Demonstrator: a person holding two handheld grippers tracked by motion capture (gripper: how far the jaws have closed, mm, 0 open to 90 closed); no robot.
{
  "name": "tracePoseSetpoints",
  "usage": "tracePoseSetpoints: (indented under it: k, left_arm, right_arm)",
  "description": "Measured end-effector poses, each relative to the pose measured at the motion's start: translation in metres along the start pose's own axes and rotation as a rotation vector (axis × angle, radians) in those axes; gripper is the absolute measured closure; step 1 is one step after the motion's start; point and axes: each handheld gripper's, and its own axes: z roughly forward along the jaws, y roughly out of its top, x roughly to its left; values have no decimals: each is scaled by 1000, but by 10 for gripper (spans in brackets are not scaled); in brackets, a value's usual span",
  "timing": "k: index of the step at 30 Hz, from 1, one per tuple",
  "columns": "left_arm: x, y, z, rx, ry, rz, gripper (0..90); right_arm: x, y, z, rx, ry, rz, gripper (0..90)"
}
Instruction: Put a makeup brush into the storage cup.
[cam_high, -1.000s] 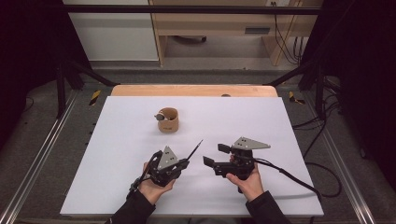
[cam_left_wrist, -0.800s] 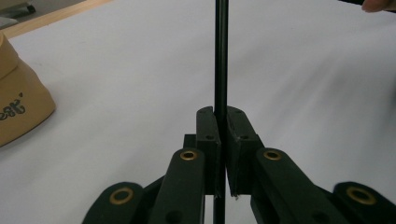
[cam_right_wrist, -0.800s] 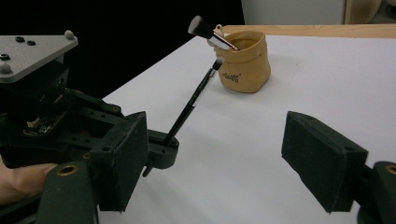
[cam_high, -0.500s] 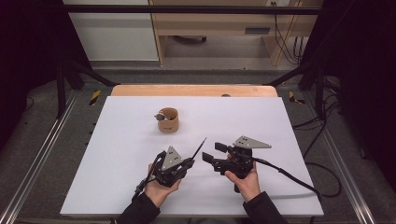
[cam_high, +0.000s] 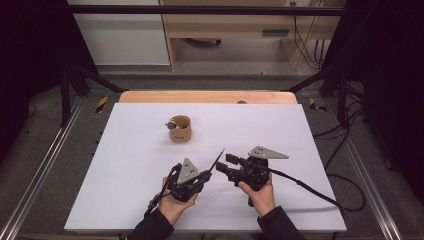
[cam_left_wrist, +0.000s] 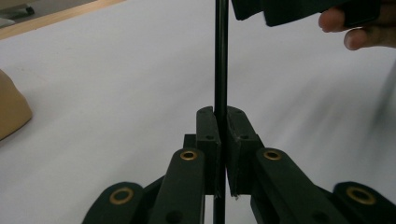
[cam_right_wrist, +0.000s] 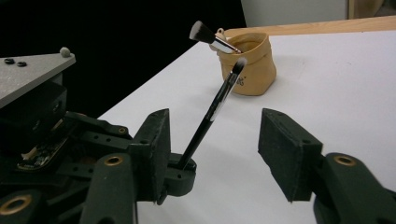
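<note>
Left gripper (cam_high: 206, 175): we see its jaws pinched tight on the thin black handle of a makeup brush (cam_high: 216, 161); in the left gripper view the handle (cam_left_wrist: 220, 56) runs straight up between the two pads.
Brush: we see it slant up and away from the left gripper, its pale tip (cam_right_wrist: 240, 63) in the air above the white table (cam_high: 125, 150), pointing toward the pouch.
Right gripper (cam_high: 224, 164): we see its jaws half apart, having just been closing; in the right gripper view the brush handle (cam_right_wrist: 205, 122) stands in the gap, and the pads do not press on it.
Hands: we hold both grippers close together near the table's front edge.
Pouch (cam_high: 180, 128): we see a small tan pouch standing well beyond the grippers, with a second brush (cam_right_wrist: 210, 38) leaning out of its mouth.
</note>
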Motion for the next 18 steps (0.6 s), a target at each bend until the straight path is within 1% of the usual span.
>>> tracePoseSetpoints:
  k: [3, 6, 14, 15, 18]
  left_arm:
    - [-2, 0, 0, -1, -3, 5, 848]
    - [-3, 0, 0, -2, -5, 9, 848]
    - [-7, -1, 0, -6, -11, 19, 848]
    - [-7, -1, 0, -6, -13, 20, 848]
    - [-9, -1, 1, -9, -16, 22, 848]
  right_arm:
    - [0, -1, 0, -5, -8, -3, 507]
    - [0, -1, 0, -6, -4, 3, 554]
    - [0, 0, -2, -7, 21, 22, 668]
    - [-1, 0, -2, -4, 25, 33, 685]
    - [-2, 0, -2, -3, 35, 39, 736]
